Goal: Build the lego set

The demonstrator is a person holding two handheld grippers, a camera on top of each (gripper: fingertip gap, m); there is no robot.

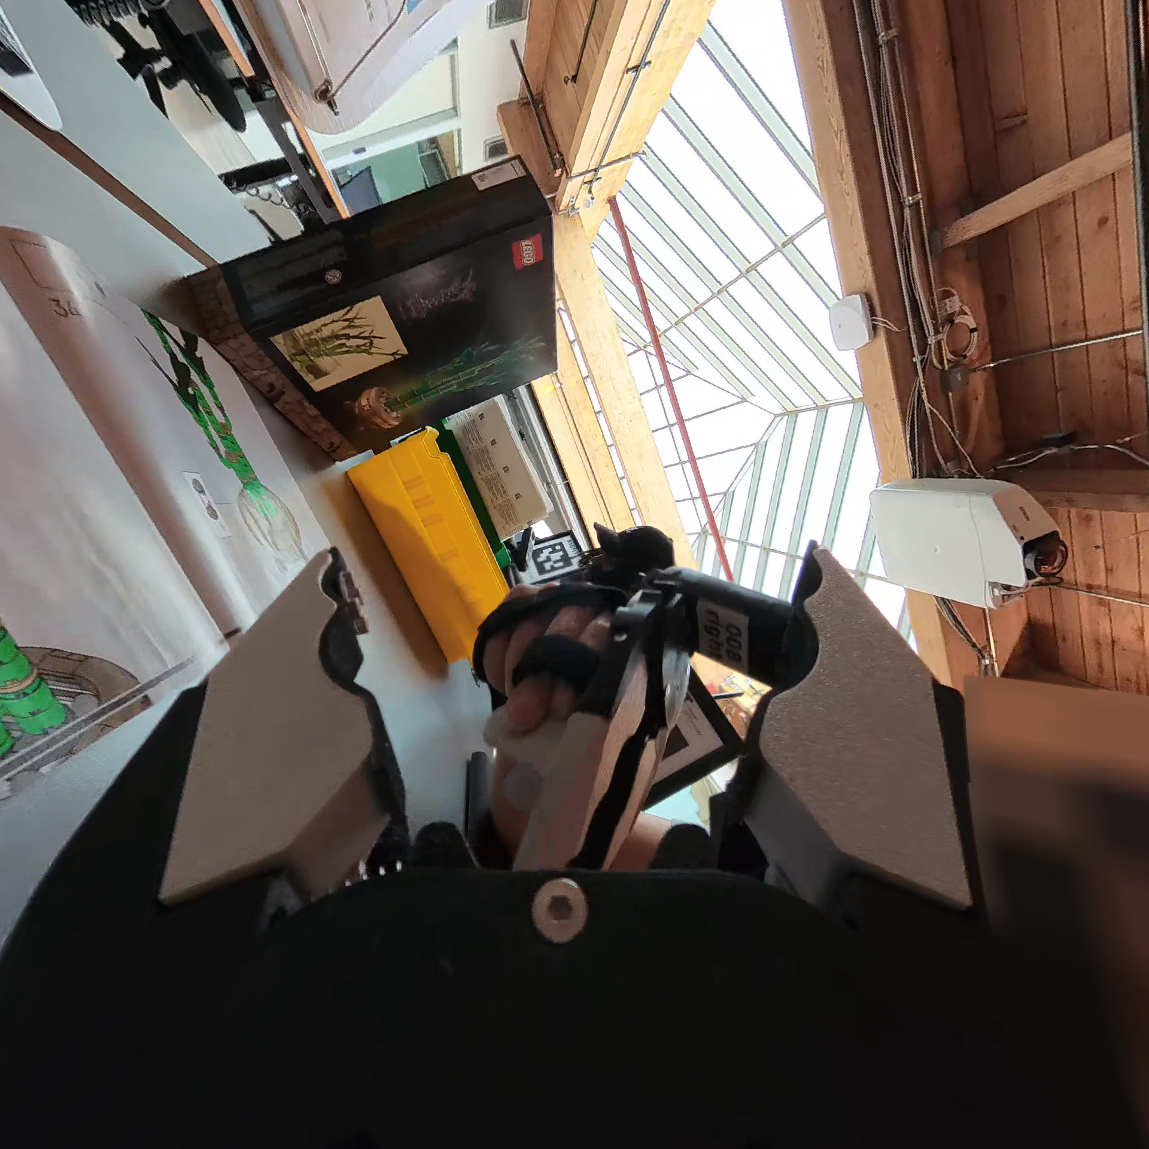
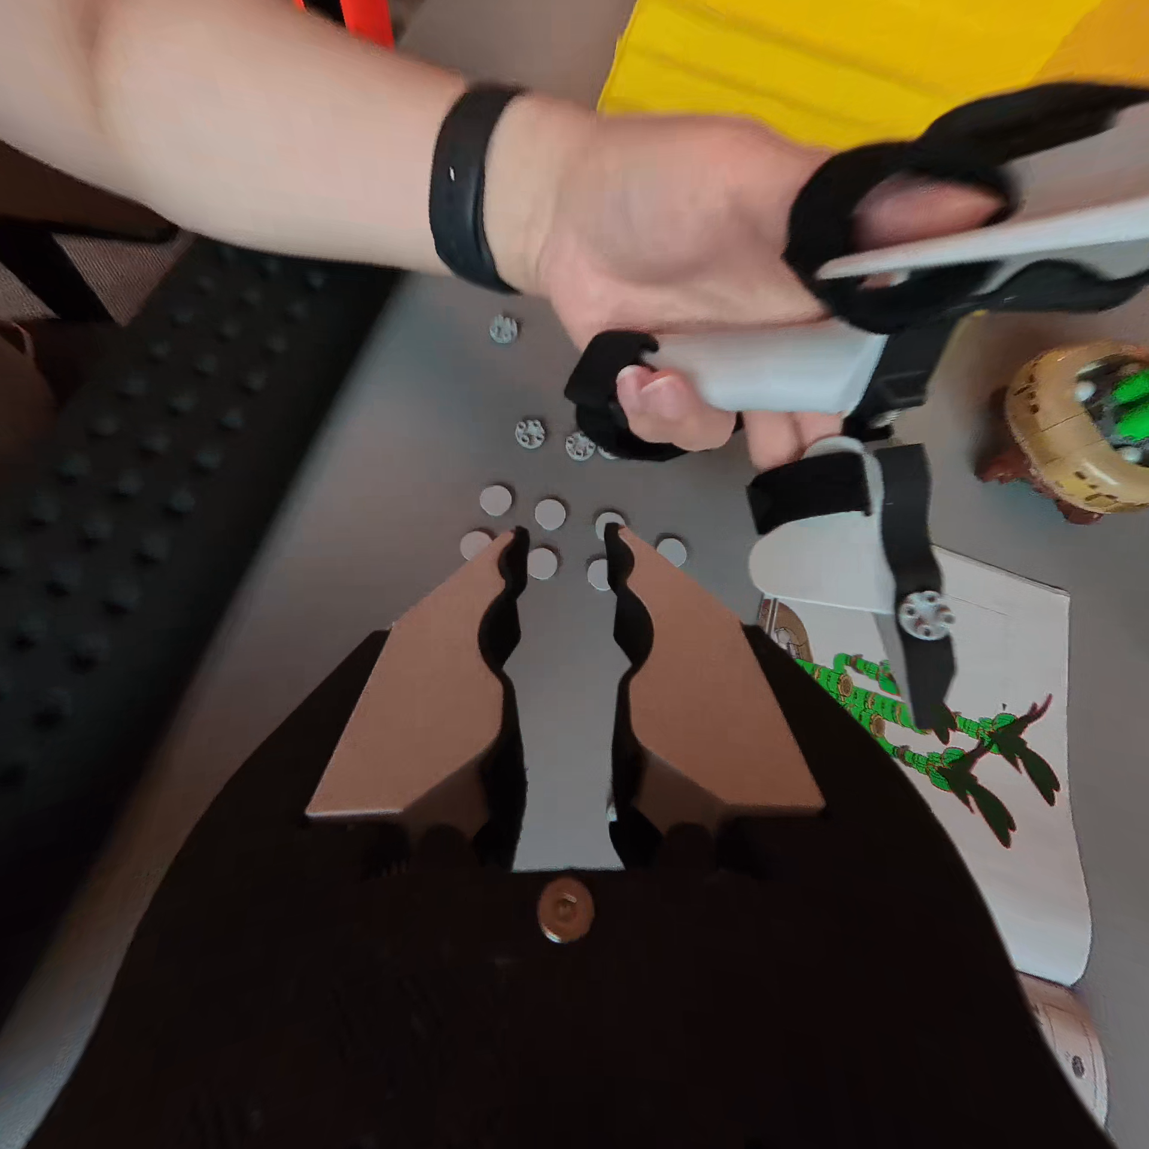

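Observation:
My right gripper point(image 2: 562, 535) is open by a narrow gap and empty. It hovers just above several round grey tiles point(image 2: 550, 513) on the grey table point(image 2: 404, 404). Three more round grey pieces point(image 2: 530, 433) lie underside up a little farther off. My left gripper point(image 1: 572, 556) is wide open and turned on its side. A round grey piece point(image 2: 925, 614) clings to the pad of one of its fingers; it shows edge-on in the left wrist view point(image 1: 351, 597). The tan pot model point(image 2: 1082, 429) with green parts stands at the right.
An open instruction booklet point(image 2: 995, 715) lies at the right, under the left gripper. A yellow bin point(image 2: 870, 50) stands at the far side. A black studded mat point(image 2: 124, 497) lies off the table's left edge. The dark set box point(image 1: 404, 311) stands upright behind the bin. Left tips to right tips: about 12 cm. The left tips stand about 20 cm off the tan pot model point(image 2: 1082, 429).

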